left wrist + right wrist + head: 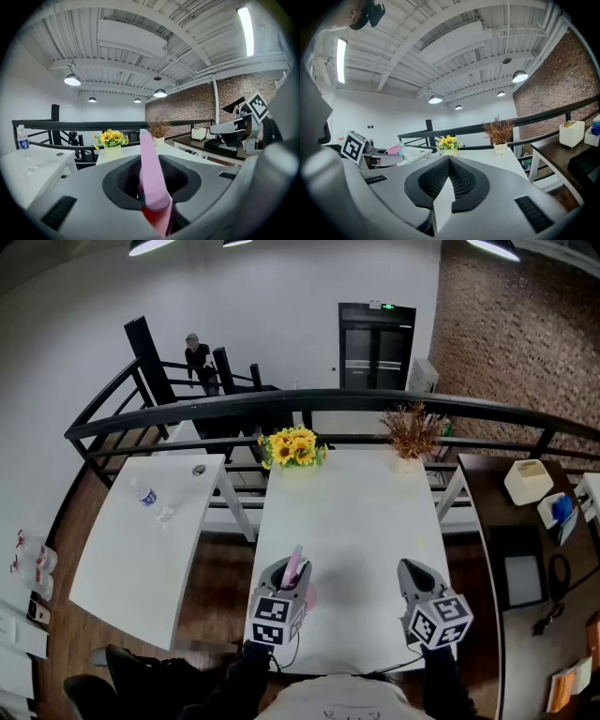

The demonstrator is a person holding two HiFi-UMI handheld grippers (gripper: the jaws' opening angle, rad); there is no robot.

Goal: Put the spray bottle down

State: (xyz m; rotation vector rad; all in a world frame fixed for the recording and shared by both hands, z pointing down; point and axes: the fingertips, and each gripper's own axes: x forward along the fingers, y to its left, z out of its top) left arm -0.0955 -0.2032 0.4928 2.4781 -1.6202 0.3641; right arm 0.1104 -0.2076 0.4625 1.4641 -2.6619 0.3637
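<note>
A slim pink spray bottle sticks up and forward from between the jaws of my left gripper, which is shut on it above the near part of the white table. In the left gripper view the pink bottle stands clamped between the dark pads. My right gripper hovers to the right over the same table, shut with nothing in it. In the right gripper view the right gripper has its jaws meeting in a ridge, and the left gripper with the pink bottle shows at the left.
A pot of sunflowers and a pot of dried plants stand at the table's far edge before a black railing. A second white table at the left carries a water bottle. A brown desk lies to the right.
</note>
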